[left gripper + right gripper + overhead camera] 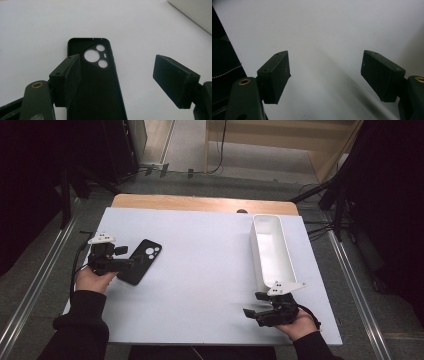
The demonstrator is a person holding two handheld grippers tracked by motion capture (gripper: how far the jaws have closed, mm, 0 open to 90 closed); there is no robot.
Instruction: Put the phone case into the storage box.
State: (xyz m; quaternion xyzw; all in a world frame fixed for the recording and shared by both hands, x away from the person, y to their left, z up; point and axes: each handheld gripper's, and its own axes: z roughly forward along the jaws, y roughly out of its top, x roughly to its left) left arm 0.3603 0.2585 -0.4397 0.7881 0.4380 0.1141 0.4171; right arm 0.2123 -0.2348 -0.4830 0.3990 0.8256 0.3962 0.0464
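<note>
High view: the left claw (127, 265) hangs released over the near end of a black phone case (142, 261), which lies flat, inside up, on the left of the white bench (200, 270). The right claw (252, 312) is released too, near the bench's front edge, just below the white tray (272, 247).

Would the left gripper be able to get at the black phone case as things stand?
Probably yes. The left gripper has its jaws open with the phone case lying flat on the white table right below them, and nothing lies between.
</note>
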